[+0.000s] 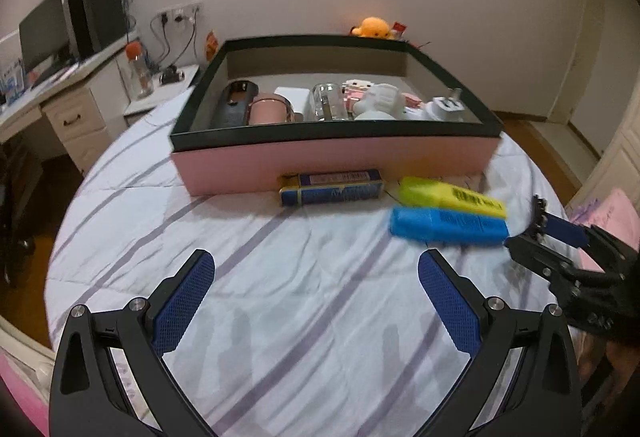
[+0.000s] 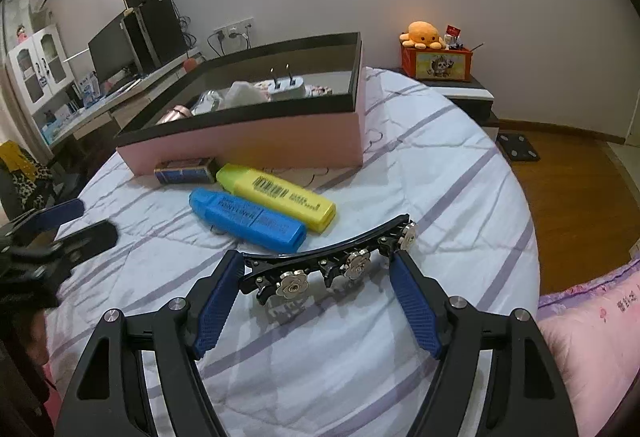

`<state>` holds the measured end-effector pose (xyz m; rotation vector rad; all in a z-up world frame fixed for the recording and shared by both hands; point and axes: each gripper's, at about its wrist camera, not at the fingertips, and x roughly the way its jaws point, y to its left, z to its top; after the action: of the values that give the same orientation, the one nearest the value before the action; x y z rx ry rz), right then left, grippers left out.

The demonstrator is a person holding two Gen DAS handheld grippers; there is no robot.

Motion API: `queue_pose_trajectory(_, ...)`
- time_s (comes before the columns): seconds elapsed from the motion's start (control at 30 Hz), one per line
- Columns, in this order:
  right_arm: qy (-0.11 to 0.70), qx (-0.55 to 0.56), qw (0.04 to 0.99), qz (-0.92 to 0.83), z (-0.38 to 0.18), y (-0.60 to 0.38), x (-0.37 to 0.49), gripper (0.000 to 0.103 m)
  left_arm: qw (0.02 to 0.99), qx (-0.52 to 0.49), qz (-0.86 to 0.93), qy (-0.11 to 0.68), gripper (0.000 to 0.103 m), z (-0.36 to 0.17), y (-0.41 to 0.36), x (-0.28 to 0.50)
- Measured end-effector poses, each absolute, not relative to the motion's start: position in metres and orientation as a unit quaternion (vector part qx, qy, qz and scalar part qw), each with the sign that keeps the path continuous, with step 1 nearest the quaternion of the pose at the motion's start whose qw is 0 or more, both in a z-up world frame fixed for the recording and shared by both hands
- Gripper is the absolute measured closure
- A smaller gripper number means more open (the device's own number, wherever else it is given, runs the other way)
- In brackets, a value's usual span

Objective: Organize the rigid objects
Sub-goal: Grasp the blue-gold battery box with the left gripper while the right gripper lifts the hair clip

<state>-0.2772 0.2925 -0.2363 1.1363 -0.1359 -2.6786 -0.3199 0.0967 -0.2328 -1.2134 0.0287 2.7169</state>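
Note:
A pink box with a black rim (image 1: 332, 157) (image 2: 256, 137) stands on the bed and holds several small items. In front of it lie a blue lighter (image 1: 332, 189) (image 2: 184, 171), a yellow highlighter (image 1: 452, 195) (image 2: 276, 197) and a blue highlighter (image 1: 448, 225) (image 2: 246, 219). My right gripper (image 2: 316, 269) (image 1: 536, 229) is shut on a black hair clip with metal flowers (image 2: 332, 261), held by its two ends just above the sheet. My left gripper (image 1: 316, 269) (image 2: 68, 225) is open and empty, left of the highlighters.
The bed has a white sheet with purple stripes (image 1: 280, 317). A desk with a monitor (image 1: 44, 33) stands at the left. A bedside table carries an orange box with a plush octopus (image 2: 424, 35). A pink pillow (image 2: 592, 325) lies at the right.

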Motion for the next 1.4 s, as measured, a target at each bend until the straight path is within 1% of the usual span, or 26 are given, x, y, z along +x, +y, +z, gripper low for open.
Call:
queue_pose_trajectory(0.23,-0.047,0.369,0.118,-0.921,-0.224,0.298,-0.309,0.027,0.065,-0.426,0.902,0.016,0.000,-0.245,0.113,-0.360)
queue_pose_trajectory(0.4,-0.057,0.374,0.131,-0.917,-0.229,0.301,-0.329,0.027,0.063,-0.439,0.896,0.016,0.000,-0.256,0.124,-0.385)
queue_pose_trajectory(0.6,-0.067,0.371,0.145,-0.915,-0.230,0.304,-0.335,0.027,0.050,-0.458,0.887,0.012,0.000,-0.271,0.125,-0.401)
queue_pose_trajectory(0.7,-0.066,0.374,0.149,-0.913,-0.232,0.304,-0.338,0.027,0.045,-0.458,0.888,0.023,0.000,-0.274,0.130,-0.405)
queue_pose_trajectory(0.83,-0.061,0.384,0.148,-0.909,-0.236,0.301,-0.339,0.027,0.046,-0.454,0.890,0.019,0.000,-0.274,0.127,-0.403)
queue_pose_trajectory(0.93,-0.060,0.383,0.149,-0.909,-0.235,0.302,-0.337,0.027,0.043,-0.449,0.892,0.019,0.006,-0.273,0.124,-0.398)
queue_pose_trajectory(1.0,-0.059,0.387,0.149,-0.908,-0.236,0.302,-0.336,0.027,0.042,-0.445,0.894,0.018,0.013,-0.272,0.120,-0.395)
queue_pose_trajectory(1.03,-0.059,0.392,0.150,-0.906,-0.237,0.302,-0.334,0.027,0.042,-0.444,0.895,0.019,0.019,-0.271,0.118,-0.393)
queue_pose_trajectory(1.23,-0.063,0.402,0.146,-0.902,-0.242,0.306,-0.324,0.027,0.060,-0.441,0.895,0.026,0.020,-0.268,0.114,-0.385)
queue_pose_trajectory(1.4,-0.052,0.413,0.141,-0.898,-0.247,0.312,-0.317,0.027,0.073,-0.444,0.893,0.032,0.020,-0.265,0.106,-0.369)
